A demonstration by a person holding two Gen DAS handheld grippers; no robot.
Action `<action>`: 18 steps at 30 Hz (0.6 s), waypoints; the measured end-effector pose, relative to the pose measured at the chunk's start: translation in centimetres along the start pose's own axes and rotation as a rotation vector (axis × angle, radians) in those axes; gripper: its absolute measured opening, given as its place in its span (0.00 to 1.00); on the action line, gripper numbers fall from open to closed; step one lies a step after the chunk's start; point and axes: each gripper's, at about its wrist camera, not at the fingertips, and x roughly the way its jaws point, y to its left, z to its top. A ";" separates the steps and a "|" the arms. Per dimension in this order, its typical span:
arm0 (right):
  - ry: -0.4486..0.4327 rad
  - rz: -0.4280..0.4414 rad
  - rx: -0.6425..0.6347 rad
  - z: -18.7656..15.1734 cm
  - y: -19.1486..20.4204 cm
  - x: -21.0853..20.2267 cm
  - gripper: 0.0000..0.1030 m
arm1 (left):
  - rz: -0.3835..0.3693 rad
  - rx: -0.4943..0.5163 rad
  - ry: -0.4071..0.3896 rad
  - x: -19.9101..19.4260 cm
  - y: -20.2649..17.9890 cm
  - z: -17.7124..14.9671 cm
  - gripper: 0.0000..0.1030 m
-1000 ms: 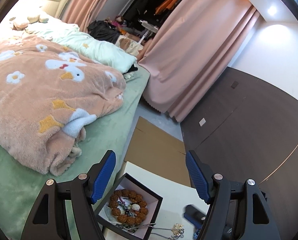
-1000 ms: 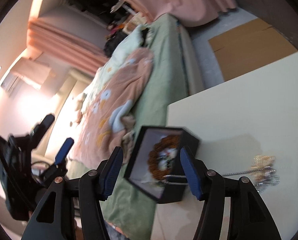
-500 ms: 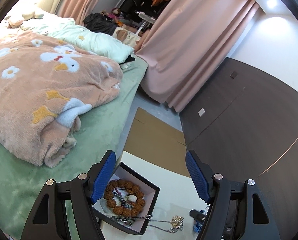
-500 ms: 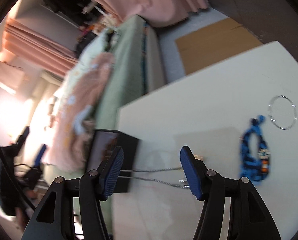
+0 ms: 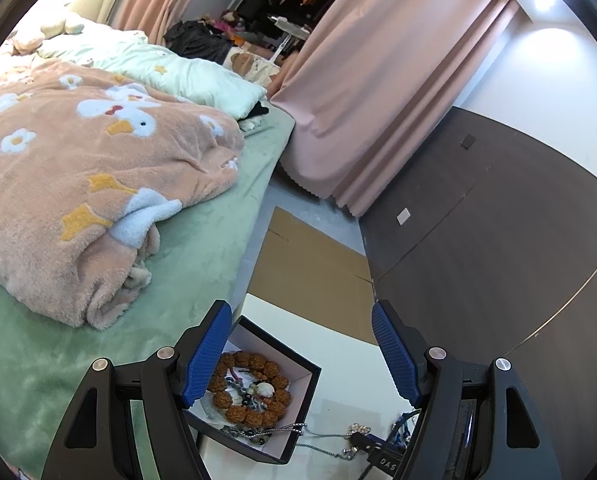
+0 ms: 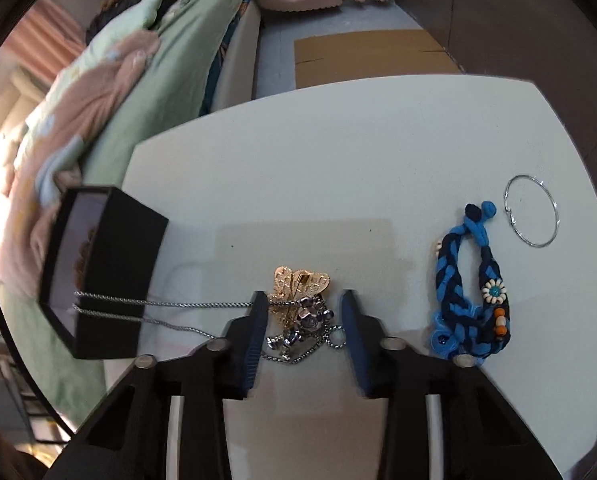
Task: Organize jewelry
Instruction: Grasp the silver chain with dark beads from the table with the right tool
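One black box [image 6: 98,276], one silver hoop [image 6: 532,210], one blue bracelet [image 6: 472,292]; both grippers [image 5: 300,354] [image 6: 300,322] stood released; box contents blurred at left.

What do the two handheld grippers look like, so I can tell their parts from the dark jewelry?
The left gripper and right gripper match: black angular plastic arms with silver round bolt heads, ending in blue ribbed finger pads. White lettering marks the right gripper's body, but it is only partly readable.
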 end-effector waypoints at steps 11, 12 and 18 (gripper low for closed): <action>-0.131 0.256 0.128 0.3 -2.2 -4.1 0.20 | 0.004 -0.008 -0.002 0.0 0.3 0.1 0.71; -0.149 0.287 0.129 0.2 -2.1 -4.5 0.20 | 0.006 -0.010 -0.008 -0.1 0.3 0.1 0.71; -0.241 0.453 0.106 0.4 0.0 -6.6 0.20 | 0.018 -0.031 -0.044 -0.4 0.7 0.2 0.71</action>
